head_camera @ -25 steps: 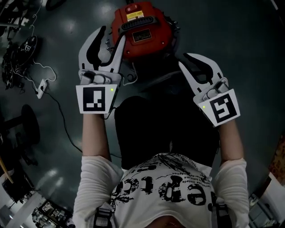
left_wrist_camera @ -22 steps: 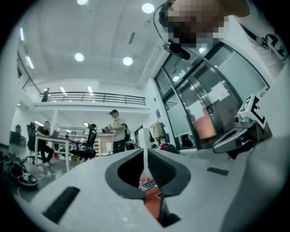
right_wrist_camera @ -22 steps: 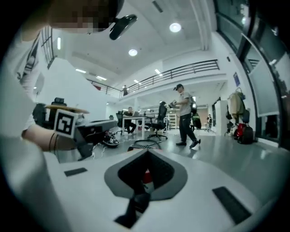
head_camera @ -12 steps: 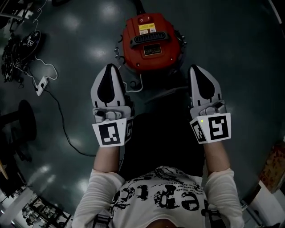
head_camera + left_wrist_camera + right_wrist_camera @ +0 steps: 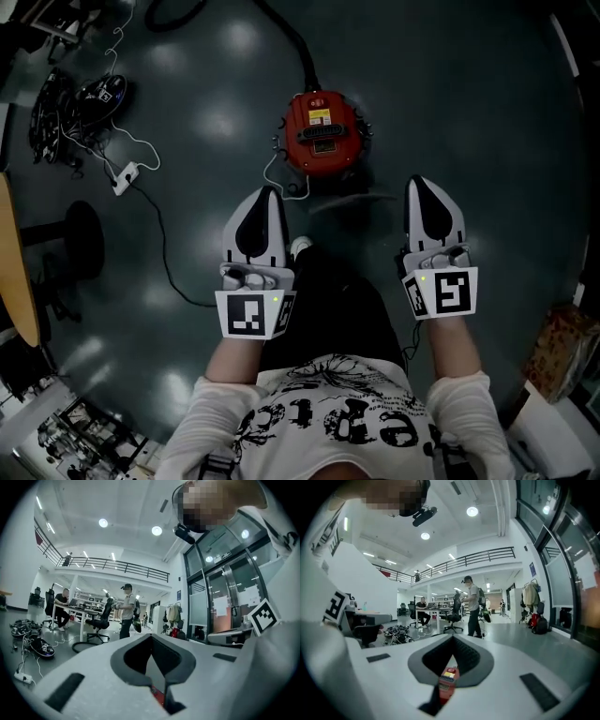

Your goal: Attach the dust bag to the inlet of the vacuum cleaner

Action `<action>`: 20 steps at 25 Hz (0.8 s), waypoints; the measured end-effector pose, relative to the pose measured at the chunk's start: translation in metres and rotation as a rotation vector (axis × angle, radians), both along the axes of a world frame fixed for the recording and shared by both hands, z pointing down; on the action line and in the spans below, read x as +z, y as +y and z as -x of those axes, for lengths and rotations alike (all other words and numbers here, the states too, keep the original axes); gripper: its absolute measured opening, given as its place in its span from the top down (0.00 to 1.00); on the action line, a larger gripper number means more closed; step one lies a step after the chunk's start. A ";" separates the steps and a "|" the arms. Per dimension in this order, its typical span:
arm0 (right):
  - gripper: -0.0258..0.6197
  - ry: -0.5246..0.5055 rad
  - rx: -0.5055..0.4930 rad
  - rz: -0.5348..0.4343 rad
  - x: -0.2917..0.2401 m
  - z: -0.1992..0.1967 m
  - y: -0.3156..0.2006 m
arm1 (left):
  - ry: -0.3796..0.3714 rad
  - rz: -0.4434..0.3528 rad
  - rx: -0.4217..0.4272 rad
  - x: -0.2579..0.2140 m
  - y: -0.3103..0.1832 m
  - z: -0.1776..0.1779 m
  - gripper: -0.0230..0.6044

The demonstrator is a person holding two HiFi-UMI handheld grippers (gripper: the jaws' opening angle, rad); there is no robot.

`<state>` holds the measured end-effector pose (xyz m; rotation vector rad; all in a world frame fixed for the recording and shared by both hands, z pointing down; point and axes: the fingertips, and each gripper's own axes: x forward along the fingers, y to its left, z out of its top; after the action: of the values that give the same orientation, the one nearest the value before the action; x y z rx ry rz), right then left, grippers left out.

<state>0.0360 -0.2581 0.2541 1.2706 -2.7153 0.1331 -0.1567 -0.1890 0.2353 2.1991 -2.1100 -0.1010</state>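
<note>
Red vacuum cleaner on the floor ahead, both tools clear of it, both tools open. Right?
Not open: the left tool and right tool are both shut, jaw tips together with nothing held, as the head view and both gripper views show. The red vacuum cleaner does sit on the floor ahead, clear of both.

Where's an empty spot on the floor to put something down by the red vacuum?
The biggest bare floor is right of the red vacuum cleaner, up to the picture's edge. A smaller bare patch lies between the vacuum and the power strip. The far left is crowded: a cable pile and a black stool.
</note>
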 end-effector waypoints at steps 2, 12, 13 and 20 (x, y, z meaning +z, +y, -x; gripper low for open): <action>0.96 -0.005 0.009 0.010 -0.049 -0.013 0.014 | -0.015 0.022 0.005 -0.048 0.018 -0.006 0.96; 0.96 -0.016 0.009 0.004 -0.211 -0.071 0.118 | -0.067 0.015 -0.042 -0.216 0.142 -0.033 0.96; 0.96 -0.017 0.007 0.004 -0.217 -0.075 0.129 | -0.059 0.016 -0.049 -0.222 0.155 -0.035 0.96; 0.96 -0.012 0.028 -0.006 -0.246 -0.097 0.199 | -0.027 0.029 -0.005 -0.244 0.226 -0.054 0.96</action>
<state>0.1330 -0.0593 0.0079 1.3135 -2.7114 0.1360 -0.1029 0.0369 -0.0085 2.1916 -2.1173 -0.0407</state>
